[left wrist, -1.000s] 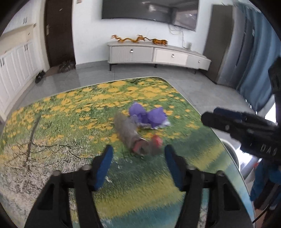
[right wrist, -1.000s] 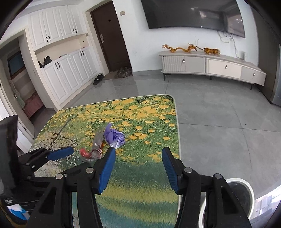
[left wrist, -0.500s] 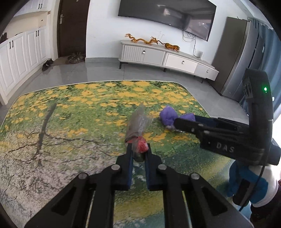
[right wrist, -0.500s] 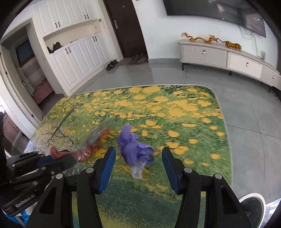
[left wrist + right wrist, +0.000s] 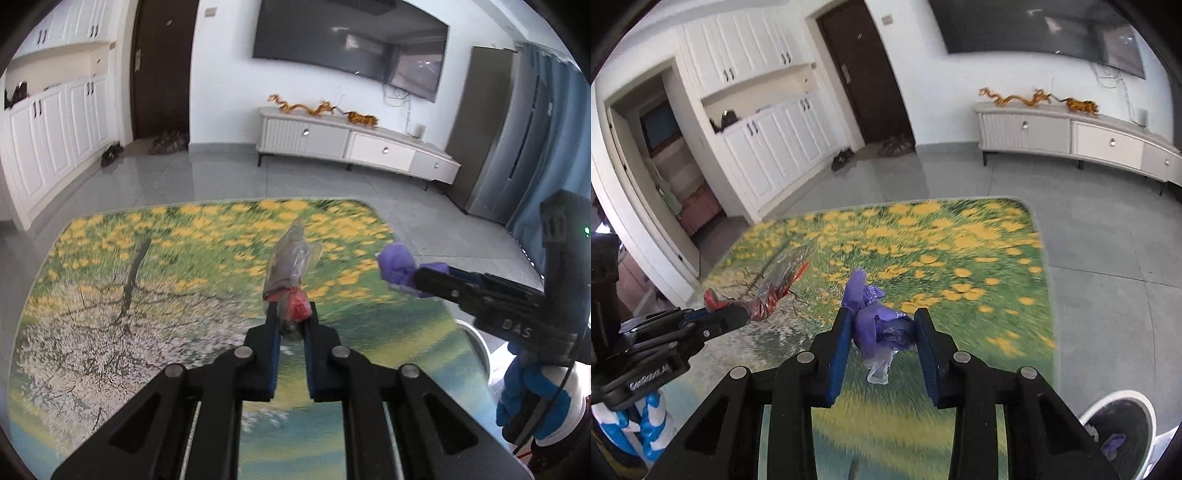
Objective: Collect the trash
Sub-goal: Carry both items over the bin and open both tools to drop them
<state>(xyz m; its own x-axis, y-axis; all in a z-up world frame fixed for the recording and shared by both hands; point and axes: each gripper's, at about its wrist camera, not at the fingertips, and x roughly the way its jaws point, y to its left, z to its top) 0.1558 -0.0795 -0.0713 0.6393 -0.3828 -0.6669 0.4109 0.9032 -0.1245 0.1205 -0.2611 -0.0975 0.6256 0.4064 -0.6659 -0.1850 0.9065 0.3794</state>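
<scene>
My left gripper [image 5: 291, 319] is shut on a clear plastic wrapper with a red end [image 5: 290, 271] and holds it above the flower-print table [image 5: 147, 280]. It also shows in the right wrist view [image 5: 775, 284]. My right gripper [image 5: 881, 332] is shut on a crumpled purple wrapper [image 5: 875, 325], lifted off the table; the purple wrapper also shows in the left wrist view [image 5: 397, 266].
A white round trash bin [image 5: 1119, 424] stands on the floor by the table's right edge, with some trash inside. A TV cabinet [image 5: 354, 147] stands along the far wall. White cupboards [image 5: 768, 136] line the left wall.
My left gripper closed on the clear red-ended wrapper and lifted it. My right gripper moved over the purple wrapper, closed on it and raised it.
</scene>
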